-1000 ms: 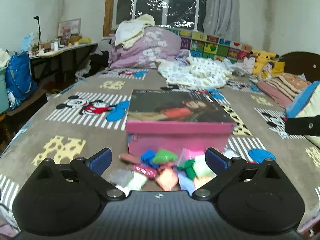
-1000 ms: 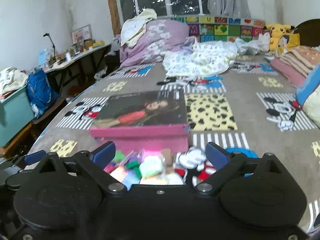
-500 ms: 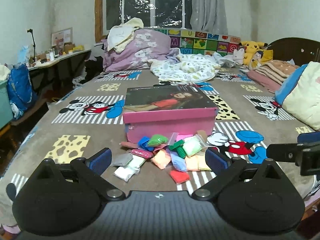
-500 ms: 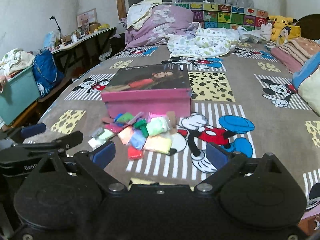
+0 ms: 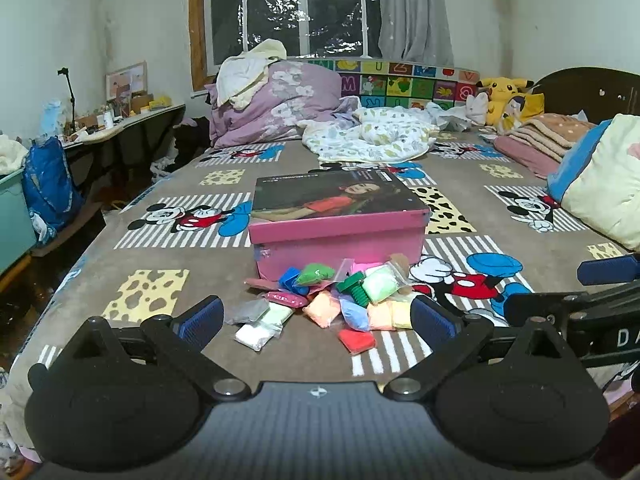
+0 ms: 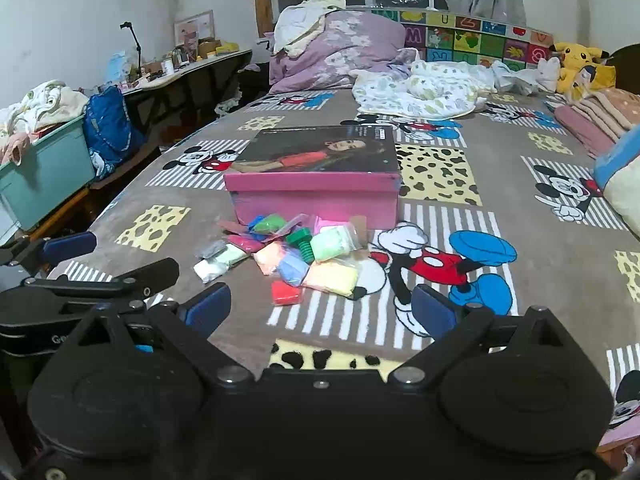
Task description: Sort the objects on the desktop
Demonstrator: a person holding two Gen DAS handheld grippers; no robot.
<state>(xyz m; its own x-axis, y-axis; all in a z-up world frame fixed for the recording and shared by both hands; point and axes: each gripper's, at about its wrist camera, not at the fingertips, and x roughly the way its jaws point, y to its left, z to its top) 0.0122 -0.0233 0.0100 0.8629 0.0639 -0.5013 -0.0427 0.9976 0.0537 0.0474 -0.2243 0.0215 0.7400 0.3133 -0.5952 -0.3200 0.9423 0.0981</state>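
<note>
Both your grippers hover empty, jaws apart — left gripper (image 5: pixel 316 318), then right gripper (image 6: pixel 322 306). Between them, the clay packets (image 5: pixel 340 300) lie heaped against the closed pink box (image 5: pixel 340 236) on the bedspread (image 5: pixel 152 264).

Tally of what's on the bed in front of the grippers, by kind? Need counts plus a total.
Pink box: 1
Green toy bolt: 1
Coloured clay packets: about 14 (the pile overlaps, so the count is not exact)
Total: about 16
</note>
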